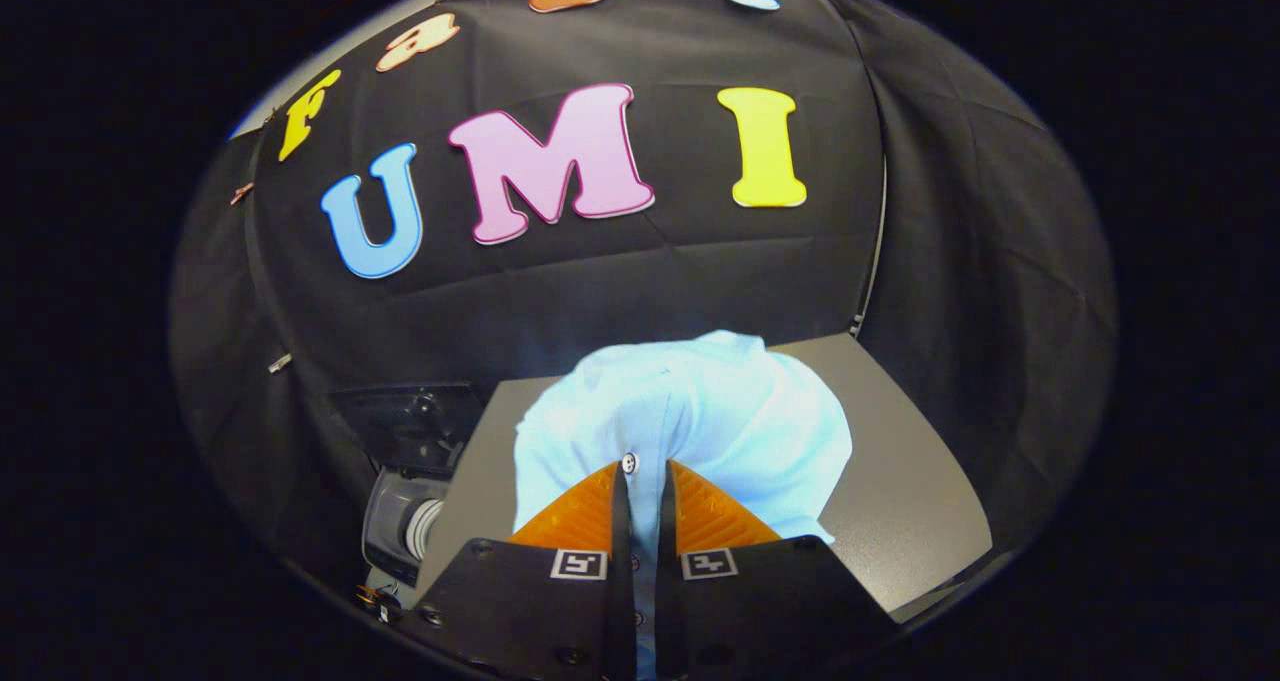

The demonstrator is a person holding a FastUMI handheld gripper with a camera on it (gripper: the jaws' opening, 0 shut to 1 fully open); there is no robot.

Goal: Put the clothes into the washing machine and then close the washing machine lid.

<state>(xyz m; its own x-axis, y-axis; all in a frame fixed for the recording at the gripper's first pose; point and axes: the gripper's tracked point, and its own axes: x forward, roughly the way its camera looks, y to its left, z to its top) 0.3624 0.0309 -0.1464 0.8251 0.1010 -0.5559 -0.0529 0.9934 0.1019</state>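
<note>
We see the gripper (642, 481) with its fingers drawn nearly together, pinching the buttoned strip of a pale blue shirt (690, 411) between them. The shirt bunches at twelve o'clock just ahead of the fingertips, over a grey table (900, 481). At nine o'clock from the fingers, beside the table's edge, sits the washing machine (405, 521), its dark lid (405, 426) raised against the black cloth wall (600, 301).

No readable words, numbers or brand names are showing on any item. Two square black-and-white coded markers (579, 564) are sitting on the gripper (643, 471), one behind each finger. Those fingers are pinching the light blue shirt (700, 411) between them.
</note>
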